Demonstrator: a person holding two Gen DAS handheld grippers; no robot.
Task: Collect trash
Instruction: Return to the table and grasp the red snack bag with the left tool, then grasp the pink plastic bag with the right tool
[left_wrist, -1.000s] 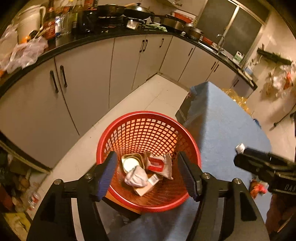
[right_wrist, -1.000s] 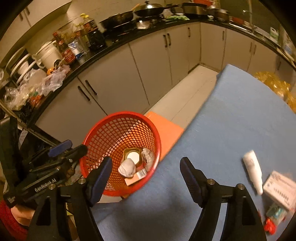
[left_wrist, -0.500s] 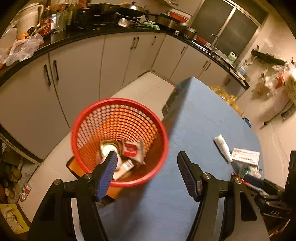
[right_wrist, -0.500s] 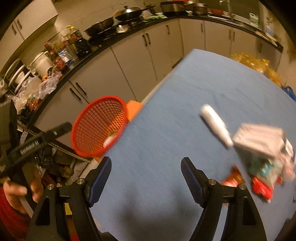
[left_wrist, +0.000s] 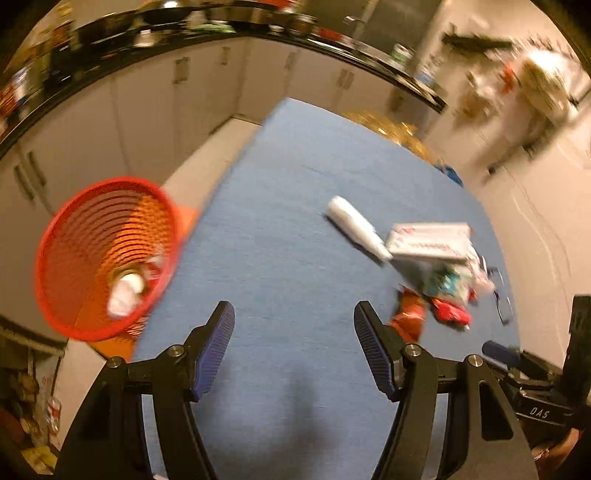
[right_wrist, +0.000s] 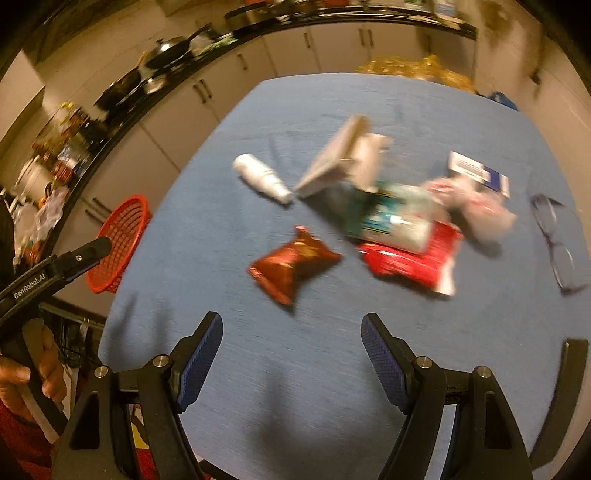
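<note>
A heap of trash lies on the blue table (right_wrist: 229, 206): a brown-red snack bag (right_wrist: 293, 264), a red wrapper (right_wrist: 410, 258), a white tube (right_wrist: 260, 177), a grey carton (right_wrist: 338, 157) and a teal packet (right_wrist: 388, 218). My right gripper (right_wrist: 291, 332) hangs open just short of the snack bag, nothing between its fingers. My left gripper (left_wrist: 293, 321) is open and empty over bare tablecloth, with the heap (left_wrist: 428, 258) to its right. The red mesh basket (left_wrist: 103, 254) stands off the table's left edge with trash in it.
Dark-framed glasses (right_wrist: 557, 236) and a white-and-blue card (right_wrist: 478, 171) lie on the table's right side. White kitchen cabinets (left_wrist: 155, 99) under a black cluttered counter curve behind. A hand (right_wrist: 33, 373) holds the left gripper's handle at the lower left of the right wrist view.
Both grippers swung away from the red basket and out over the blue table. The basket slid to the left in both views and the trash heap came into view ahead. Both stayed open.
</note>
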